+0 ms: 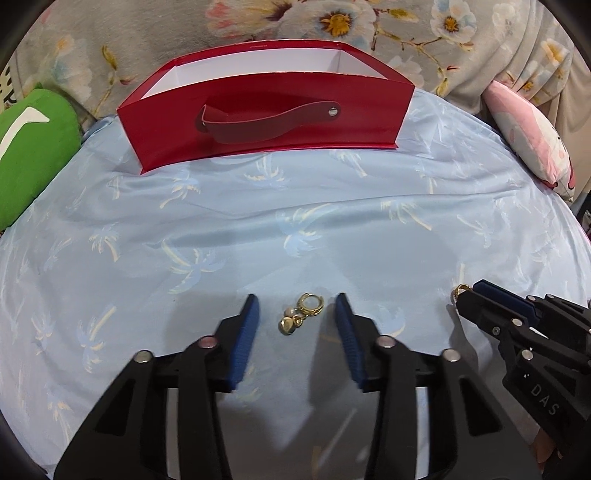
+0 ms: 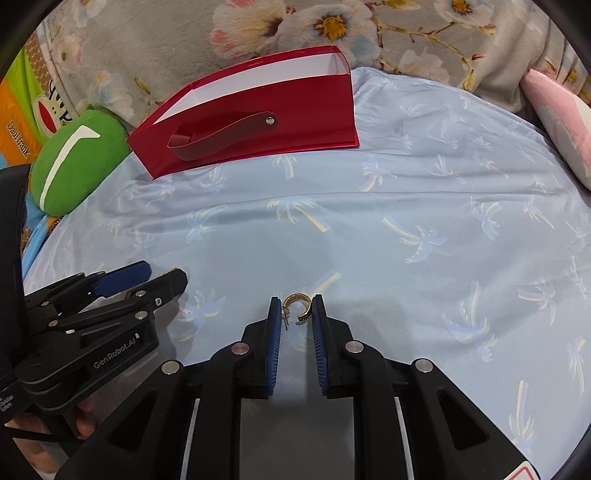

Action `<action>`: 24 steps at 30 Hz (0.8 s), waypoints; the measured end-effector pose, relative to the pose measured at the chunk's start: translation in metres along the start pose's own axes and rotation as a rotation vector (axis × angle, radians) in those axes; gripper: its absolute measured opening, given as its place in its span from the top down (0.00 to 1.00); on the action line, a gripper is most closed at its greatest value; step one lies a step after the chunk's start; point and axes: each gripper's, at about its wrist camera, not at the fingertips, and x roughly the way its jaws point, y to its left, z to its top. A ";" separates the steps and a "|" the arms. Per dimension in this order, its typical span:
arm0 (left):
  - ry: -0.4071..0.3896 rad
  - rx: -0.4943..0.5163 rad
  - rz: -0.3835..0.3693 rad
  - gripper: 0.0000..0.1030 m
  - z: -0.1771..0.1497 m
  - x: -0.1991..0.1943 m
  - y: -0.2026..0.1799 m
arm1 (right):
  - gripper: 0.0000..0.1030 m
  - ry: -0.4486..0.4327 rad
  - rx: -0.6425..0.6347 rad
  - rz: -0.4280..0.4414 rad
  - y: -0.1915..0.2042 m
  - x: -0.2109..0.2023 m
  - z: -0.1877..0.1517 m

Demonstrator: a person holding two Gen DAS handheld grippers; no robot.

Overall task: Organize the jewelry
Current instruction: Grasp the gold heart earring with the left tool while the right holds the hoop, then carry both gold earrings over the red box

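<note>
A gold hoop earring with pearl and heart charms (image 1: 296, 313) lies on the light blue bedsheet between the open fingers of my left gripper (image 1: 297, 308). The fingers do not touch it. My right gripper (image 2: 296, 306) is shut on a gold open-hoop earring (image 2: 298, 305), held low over the sheet. In the left wrist view the right gripper (image 1: 466, 295) sits at the right with the gold hoop (image 1: 459, 290) at its tip. In the right wrist view the left gripper (image 2: 162, 275) is at the left. A red open-top box (image 1: 266, 118) with a strap stands farther back, also in the right wrist view (image 2: 251, 122).
The light blue palm-print sheet (image 1: 258, 229) covers the bed. A green cushion (image 1: 29, 155) lies left of the box and a pink cushion (image 1: 532, 136) at the right. A floral blanket (image 1: 332, 29) lies behind the box.
</note>
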 end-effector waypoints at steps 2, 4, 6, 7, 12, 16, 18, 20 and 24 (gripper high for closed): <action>-0.002 -0.009 -0.007 0.77 0.000 0.000 0.001 | 0.85 -0.002 0.002 0.001 0.000 -0.001 0.000; -0.003 -0.020 -0.014 0.81 0.000 0.000 0.003 | 0.85 -0.004 0.001 0.003 0.000 -0.002 0.000; -0.004 -0.025 -0.018 0.82 0.000 -0.001 0.004 | 0.85 -0.007 0.000 0.006 0.001 -0.003 0.000; -0.004 -0.026 -0.019 0.82 0.000 -0.002 0.004 | 0.85 -0.010 0.000 0.007 0.001 -0.003 0.000; -0.021 -0.040 -0.032 0.82 0.001 -0.010 0.006 | 0.85 -0.032 0.005 0.018 0.001 -0.013 0.002; -0.047 -0.061 -0.032 0.82 0.008 -0.024 0.014 | 0.85 -0.066 -0.001 0.027 0.002 -0.025 0.011; -0.066 -0.066 -0.025 0.82 0.015 -0.032 0.018 | 0.85 -0.094 -0.015 0.027 0.004 -0.034 0.020; -0.089 -0.071 -0.016 0.82 0.025 -0.042 0.025 | 0.85 -0.121 -0.033 0.023 0.007 -0.041 0.030; -0.140 -0.064 0.019 0.82 0.048 -0.059 0.038 | 0.85 -0.178 -0.063 0.035 0.012 -0.055 0.059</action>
